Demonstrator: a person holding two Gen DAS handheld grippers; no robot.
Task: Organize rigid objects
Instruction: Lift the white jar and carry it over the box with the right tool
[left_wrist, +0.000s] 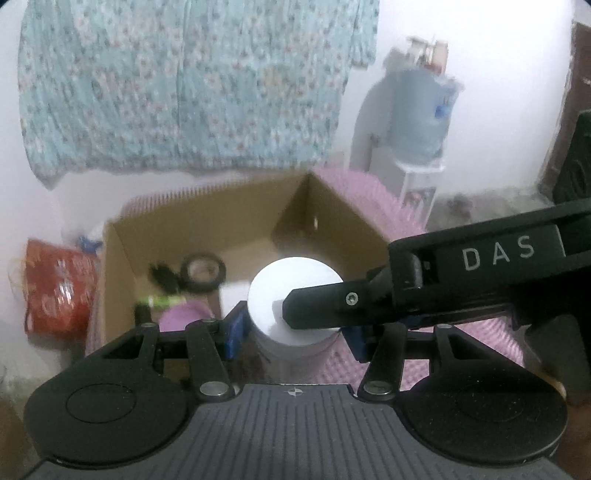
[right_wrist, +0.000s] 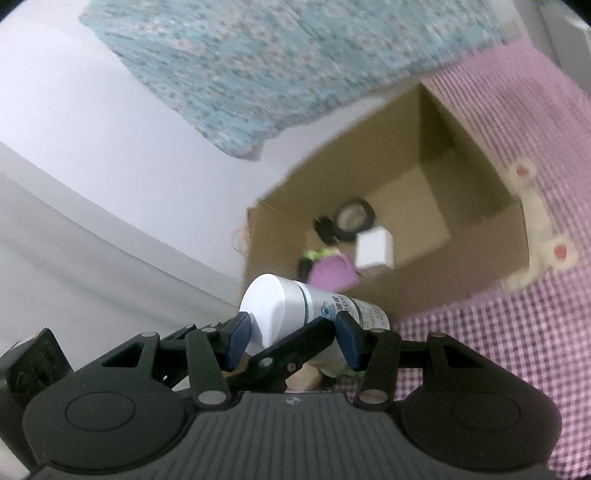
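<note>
A: State the pose of each gripper.

B: The left gripper (left_wrist: 295, 332) angles downward, blue pads clamped on the sides of the white bottle (left_wrist: 295, 306). The right gripper (right_wrist: 291, 334) also angles downward and comes in from the right side of the left one; its jaws are clamped on the same bottle near the cap.

A: Appearance of the bottle?

B: White cylinder, flat white cap (right_wrist: 264, 306), blue print on the body.

A: Orientation?

B: Between the left jaws its long axis runs upright, cap toward the camera. Between the right jaws the axis lies across, cap beyond the left pad.

A: Location?

B: Held between both sets of jaws, on the near side of the cardboard box (left_wrist: 122, 258).
</note>
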